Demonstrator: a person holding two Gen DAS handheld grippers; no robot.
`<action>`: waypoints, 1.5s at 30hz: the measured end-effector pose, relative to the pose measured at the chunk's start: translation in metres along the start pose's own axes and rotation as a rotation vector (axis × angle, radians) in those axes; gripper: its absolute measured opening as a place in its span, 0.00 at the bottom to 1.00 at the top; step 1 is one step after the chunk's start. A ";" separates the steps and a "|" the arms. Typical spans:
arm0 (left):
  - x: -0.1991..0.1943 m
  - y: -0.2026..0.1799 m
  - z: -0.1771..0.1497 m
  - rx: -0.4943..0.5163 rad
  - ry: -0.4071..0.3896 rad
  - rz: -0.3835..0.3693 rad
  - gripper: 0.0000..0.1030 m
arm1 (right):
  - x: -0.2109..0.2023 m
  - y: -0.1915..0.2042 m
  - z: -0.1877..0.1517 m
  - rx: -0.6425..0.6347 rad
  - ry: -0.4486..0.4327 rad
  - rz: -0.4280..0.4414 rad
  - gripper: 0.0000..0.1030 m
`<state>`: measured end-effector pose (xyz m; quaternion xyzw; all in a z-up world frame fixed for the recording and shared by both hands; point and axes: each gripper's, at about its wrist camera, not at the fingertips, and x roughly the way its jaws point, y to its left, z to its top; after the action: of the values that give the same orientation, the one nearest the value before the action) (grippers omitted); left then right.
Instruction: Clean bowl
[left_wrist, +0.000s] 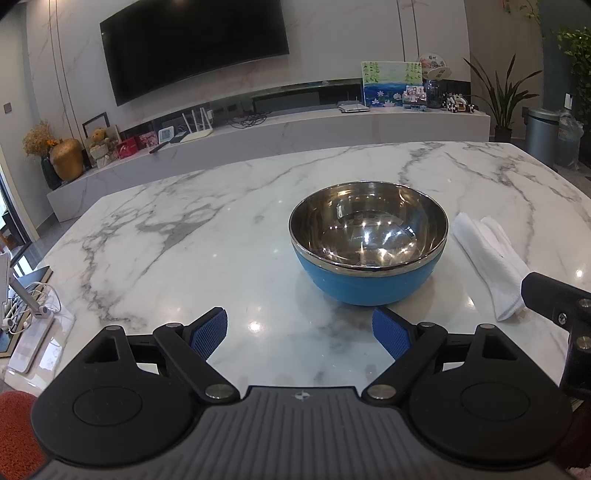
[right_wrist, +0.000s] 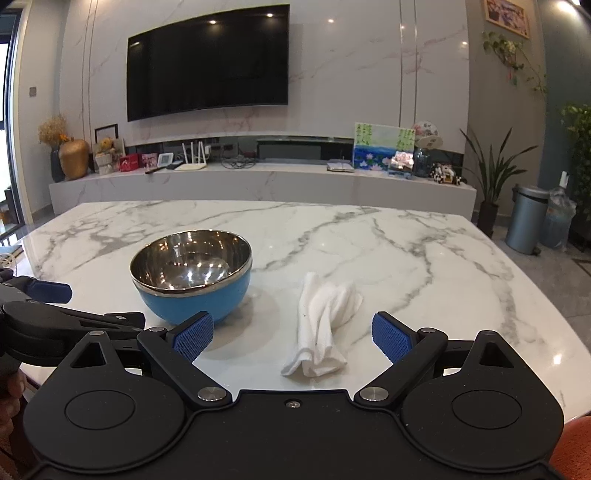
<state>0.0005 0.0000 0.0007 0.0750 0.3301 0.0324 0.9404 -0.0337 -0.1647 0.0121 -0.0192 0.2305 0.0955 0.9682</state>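
bowl (left_wrist: 369, 247): blue outside, steel inside, upright on the marble table (left_wrist: 184, 240), ahead of the left gripper (left_wrist: 300, 332) and slightly to its right.
cloth (right_wrist: 323, 325): white, folded, lying just right of the bowl, not touching it, straight ahead of the right gripper (right_wrist: 292, 334).
left claw: fingers spread apart, holding nothing, short of the bowl.
right claw: fingers spread apart, holding nothing, cloth lies between and beyond them.
risk: smooth marble likely lets the bowl slide or spin if wiped unbraced.
risk: loose folds may slip, so only one layer gets pinched.
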 end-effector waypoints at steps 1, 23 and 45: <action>0.000 0.000 0.001 -0.006 -0.001 0.004 0.83 | 0.000 0.000 0.000 0.000 0.001 -0.001 0.89; -0.003 0.008 0.003 -0.060 -0.029 -0.016 0.83 | -0.001 0.000 0.000 0.002 -0.007 -0.032 0.89; -0.007 0.014 0.000 -0.061 -0.053 -0.059 0.83 | -0.002 0.002 -0.001 -0.010 -0.007 -0.043 0.89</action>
<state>-0.0045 0.0127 0.0073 0.0374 0.3063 0.0129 0.9511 -0.0360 -0.1631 0.0120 -0.0285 0.2262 0.0761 0.9707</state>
